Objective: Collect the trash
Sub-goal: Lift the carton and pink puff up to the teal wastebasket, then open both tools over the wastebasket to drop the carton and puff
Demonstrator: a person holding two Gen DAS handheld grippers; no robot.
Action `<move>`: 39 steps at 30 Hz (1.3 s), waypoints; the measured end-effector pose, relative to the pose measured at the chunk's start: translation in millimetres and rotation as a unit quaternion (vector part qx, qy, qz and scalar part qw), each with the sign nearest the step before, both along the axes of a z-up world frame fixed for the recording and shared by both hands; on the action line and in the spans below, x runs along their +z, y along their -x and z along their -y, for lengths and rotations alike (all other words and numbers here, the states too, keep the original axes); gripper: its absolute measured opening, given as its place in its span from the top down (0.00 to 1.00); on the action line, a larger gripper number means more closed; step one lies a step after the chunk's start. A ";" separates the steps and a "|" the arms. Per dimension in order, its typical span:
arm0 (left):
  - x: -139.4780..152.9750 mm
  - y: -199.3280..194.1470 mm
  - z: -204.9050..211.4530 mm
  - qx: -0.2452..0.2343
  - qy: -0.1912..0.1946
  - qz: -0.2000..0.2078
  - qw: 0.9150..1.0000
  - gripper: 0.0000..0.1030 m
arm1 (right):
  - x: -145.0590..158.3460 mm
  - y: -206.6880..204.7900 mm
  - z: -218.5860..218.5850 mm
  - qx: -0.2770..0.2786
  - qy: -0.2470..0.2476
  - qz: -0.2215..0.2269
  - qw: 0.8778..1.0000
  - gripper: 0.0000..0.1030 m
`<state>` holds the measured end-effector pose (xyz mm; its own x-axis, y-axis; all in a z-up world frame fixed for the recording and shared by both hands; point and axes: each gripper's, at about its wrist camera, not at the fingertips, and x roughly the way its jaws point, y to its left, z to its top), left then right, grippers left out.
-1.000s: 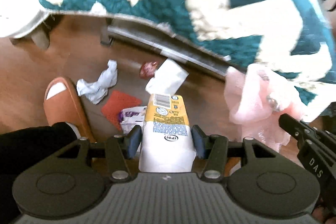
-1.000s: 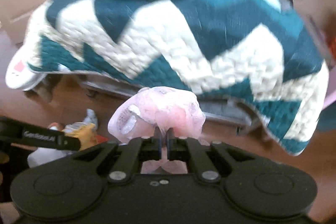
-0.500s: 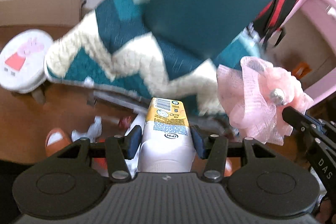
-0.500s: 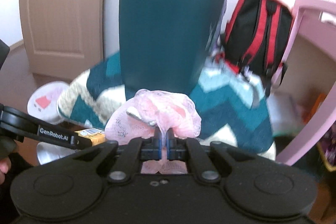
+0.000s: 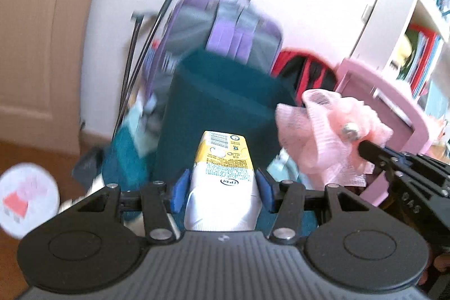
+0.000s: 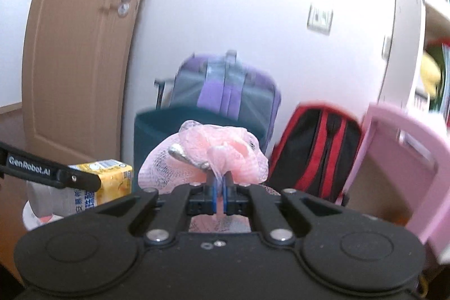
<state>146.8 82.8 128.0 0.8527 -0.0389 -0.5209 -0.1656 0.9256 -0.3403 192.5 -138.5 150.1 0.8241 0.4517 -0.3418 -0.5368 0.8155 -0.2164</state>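
My left gripper (image 5: pixel 220 187) clamps a yellow-and-white carton (image 5: pixel 222 182) by its sides, carton pointing ahead. My right gripper (image 6: pixel 220 183) has its fingers pressed together on a wad of pink netting (image 6: pixel 202 156). A dark teal bin (image 5: pixel 222 103) stands ahead of both. To do this well, I judge: carry each load fully over the rim before loosening, one side at a time, level.

The wooden floor (image 5: pixel 33 153) shows at lower left in the left wrist view, running to the door and white wall. A round white stool (image 5: pixel 26 194) with a red figure stands on it. The purple suitcase's (image 6: pixel 225 86) and red-black backpack's (image 6: pixel 317 148) bases are hidden.
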 end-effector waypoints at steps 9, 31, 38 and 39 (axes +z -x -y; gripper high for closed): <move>82.8 -45.3 -12.2 0.010 -0.039 0.062 0.997 0.51 | 45.6 -36.1 -28.1 0.001 -0.006 0.036 0.999 0.98; 24.1 -194.8 -34.2 -0.006 -0.061 -0.029 0.998 0.50 | -2.1 -159.9 -80.2 -0.016 -0.007 -0.087 0.996 0.97; -2.5 -214.8 -32.9 -0.010 -0.063 -0.072 0.995 0.50 | -22.6 -174.8 -82.2 -0.010 0.008 -0.123 0.992 0.93; -5.9 -216.9 -33.1 -0.012 -0.063 -0.078 0.995 0.50 | -24.6 -175.7 -81.9 -0.012 0.009 -0.126 0.992 0.93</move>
<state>363.7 115.9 122.1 0.7603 0.0158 -0.6494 -0.1851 0.9635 -0.1933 368.2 -56.6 125.6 0.7212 0.4250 -0.5470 -0.5567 0.8255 -0.0926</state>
